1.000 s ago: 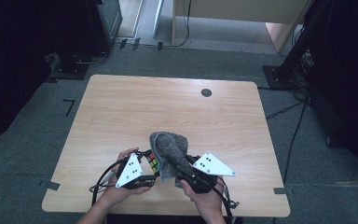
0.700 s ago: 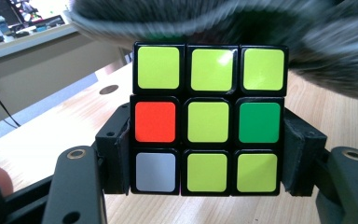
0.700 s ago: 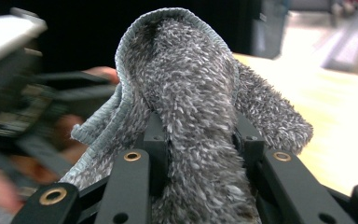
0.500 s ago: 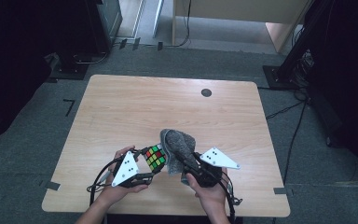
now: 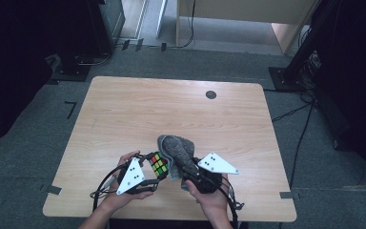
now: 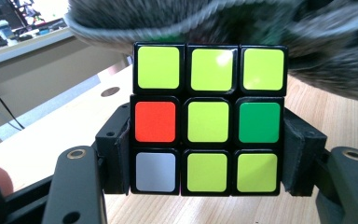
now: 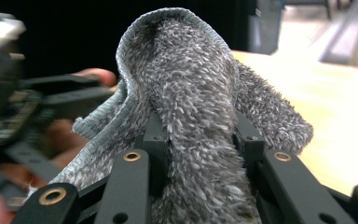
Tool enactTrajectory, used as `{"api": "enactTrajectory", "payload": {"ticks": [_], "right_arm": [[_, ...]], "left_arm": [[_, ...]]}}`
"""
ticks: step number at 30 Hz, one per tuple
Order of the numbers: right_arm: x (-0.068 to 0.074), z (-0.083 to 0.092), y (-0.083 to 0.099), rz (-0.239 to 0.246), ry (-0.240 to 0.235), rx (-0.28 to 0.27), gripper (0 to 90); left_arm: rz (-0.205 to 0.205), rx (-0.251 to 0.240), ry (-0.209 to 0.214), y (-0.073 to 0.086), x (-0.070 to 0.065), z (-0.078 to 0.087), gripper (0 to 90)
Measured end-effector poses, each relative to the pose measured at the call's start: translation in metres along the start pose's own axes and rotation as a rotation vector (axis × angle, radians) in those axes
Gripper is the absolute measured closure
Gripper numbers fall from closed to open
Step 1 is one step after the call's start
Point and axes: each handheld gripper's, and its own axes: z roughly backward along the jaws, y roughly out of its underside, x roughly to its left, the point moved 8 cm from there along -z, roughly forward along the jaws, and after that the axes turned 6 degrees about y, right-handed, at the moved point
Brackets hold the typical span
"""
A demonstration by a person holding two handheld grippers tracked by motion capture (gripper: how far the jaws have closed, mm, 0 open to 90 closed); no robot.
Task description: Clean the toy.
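Note:
A colour-tile puzzle cube [image 5: 158, 165] [image 6: 208, 120] is clamped between the pads of my left gripper [image 5: 153, 168] [image 6: 208, 154], near the table's front edge; its facing side is mostly yellow-green with one red, one green and one white tile. A grey fuzzy cloth [image 5: 177, 150] [image 7: 193, 112] is bunched between the pads of my right gripper [image 5: 187, 168] [image 7: 196, 140] and stands up in a fold. The cloth lies against the cube's right and far sides and hangs over its top in the left gripper view.
The wooden table [image 5: 138, 114] has a small dark round cap [image 5: 211, 94] near its far edge. Dark stands and cables [image 5: 305, 71] surround the table on the grey floor. Both hands sit close together at the front edge.
The cloth and my right gripper shifted slightly left, back against the cube. My left gripper and the cube kept their place.

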Motion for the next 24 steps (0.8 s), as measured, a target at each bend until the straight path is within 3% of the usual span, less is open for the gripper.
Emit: {"api": "enactTrajectory", "payload": {"ticks": [2,5,8,12,14,18,20,22,24], "right_arm": [[-0.007,0.001,0.001,-0.021,0.027,0.013,66.0],[-0.002,0.006,-0.006,-0.028,0.010,-0.023,65.9],[0.017,0.009,-0.012,0.023,-0.041,-0.055,65.6],[0.027,0.004,-0.006,0.096,-0.036,-0.030,65.2],[0.023,0.002,-0.003,0.062,-0.048,-0.035,64.8],[0.001,-0.002,0.001,0.032,0.018,-0.008,65.0],[-0.011,-0.002,0.004,-0.019,0.044,0.017,65.3],[-0.013,0.000,0.002,-0.035,0.048,0.012,65.3],[-0.006,0.003,-0.002,-0.027,0.025,-0.017,65.3]], "left_arm": [[0.003,0.008,-0.002,0.001,0.001,-0.001,34.3],[-0.017,0.038,-0.014,0.005,0.000,-0.004,34.3],[-0.048,0.057,-0.011,0.006,-0.005,-0.008,34.3],[-0.065,0.055,0.004,0.003,-0.012,-0.008,34.3],[-0.072,0.048,0.003,0.002,-0.011,-0.006,34.3],[-0.060,0.023,0.005,-0.001,-0.009,-0.003,34.3],[-0.051,0.018,0.007,-0.001,-0.007,-0.003,34.3],[-0.042,0.033,-0.003,0.002,-0.004,-0.004,34.3],[-0.031,0.046,-0.007,0.005,-0.003,-0.005,34.3]]}}
